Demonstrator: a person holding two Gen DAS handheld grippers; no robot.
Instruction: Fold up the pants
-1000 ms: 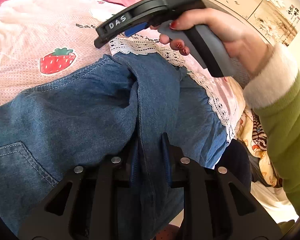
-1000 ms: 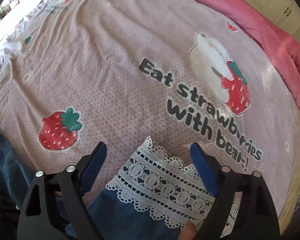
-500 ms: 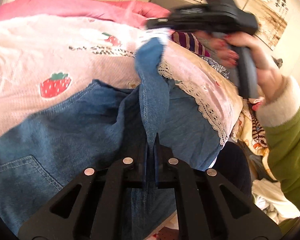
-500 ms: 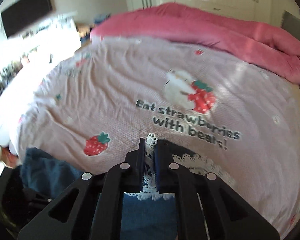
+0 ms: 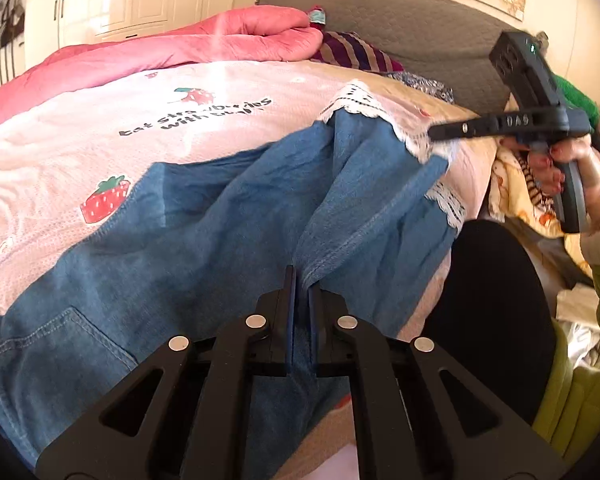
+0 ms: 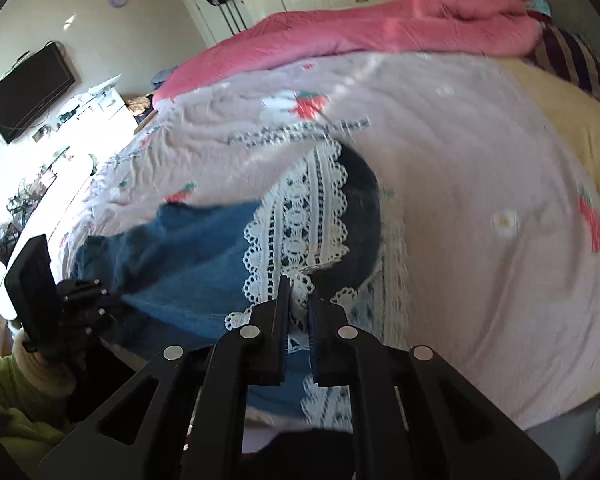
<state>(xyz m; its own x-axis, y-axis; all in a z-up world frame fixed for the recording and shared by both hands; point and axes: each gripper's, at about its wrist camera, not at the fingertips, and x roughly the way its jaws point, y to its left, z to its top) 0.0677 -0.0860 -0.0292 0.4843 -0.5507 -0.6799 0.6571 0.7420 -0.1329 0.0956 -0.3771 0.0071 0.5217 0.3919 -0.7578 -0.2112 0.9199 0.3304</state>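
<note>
Blue denim pants (image 5: 204, 240) with white lace cuffs (image 5: 360, 98) lie on a pink strawberry-print bedspread (image 5: 100, 128). My left gripper (image 5: 302, 280) is shut on a fold of denim near the crotch seam. My right gripper (image 6: 298, 292) is shut on the lace cuff (image 6: 300, 216) of one leg and holds it lifted above the bed. In the left wrist view the right gripper (image 5: 440, 134) pulls that leg up and to the right. The left gripper also shows in the right wrist view (image 6: 108, 300) at the denim's far end.
A pink quilt (image 5: 188, 48) lies along the far side of the bed. A striped pillow (image 5: 352, 54) and grey headboard (image 5: 400, 20) are at the head. A TV (image 6: 28, 92) hangs on the wall. A black rounded object (image 5: 496, 312) sits by the bed edge.
Both grippers went from open to shut on the pants. The right gripper lifted the lace cuff off the bed and carried it right, stretching the leg between the grippers.
</note>
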